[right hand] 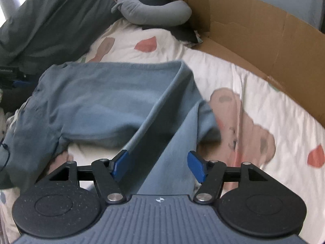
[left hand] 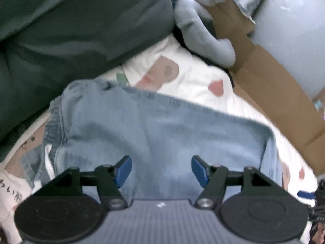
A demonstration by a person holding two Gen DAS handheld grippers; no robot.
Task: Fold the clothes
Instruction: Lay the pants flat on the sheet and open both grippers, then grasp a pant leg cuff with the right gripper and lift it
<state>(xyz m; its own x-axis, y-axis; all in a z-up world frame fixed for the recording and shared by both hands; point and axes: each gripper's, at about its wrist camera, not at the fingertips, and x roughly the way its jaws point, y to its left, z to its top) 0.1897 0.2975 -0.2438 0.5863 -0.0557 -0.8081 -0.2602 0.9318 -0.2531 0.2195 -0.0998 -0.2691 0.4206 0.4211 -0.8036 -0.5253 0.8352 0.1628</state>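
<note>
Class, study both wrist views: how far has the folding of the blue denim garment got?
Done: the denim garment lies on the printed bedsheet with one part already doubled over. In hand: nothing; the left gripper and right gripper are both open over the cloth. Left: a strip runs toward the right gripper, unfolded, so further folds remain.

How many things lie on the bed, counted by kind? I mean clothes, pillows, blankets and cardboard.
Clothes: 1, the blue jeans
Pillows: 1, the grey curved pillow
Blankets: 1, the dark green blanket
Cardboard: 1, the brown cardboard
Total: 4
</note>
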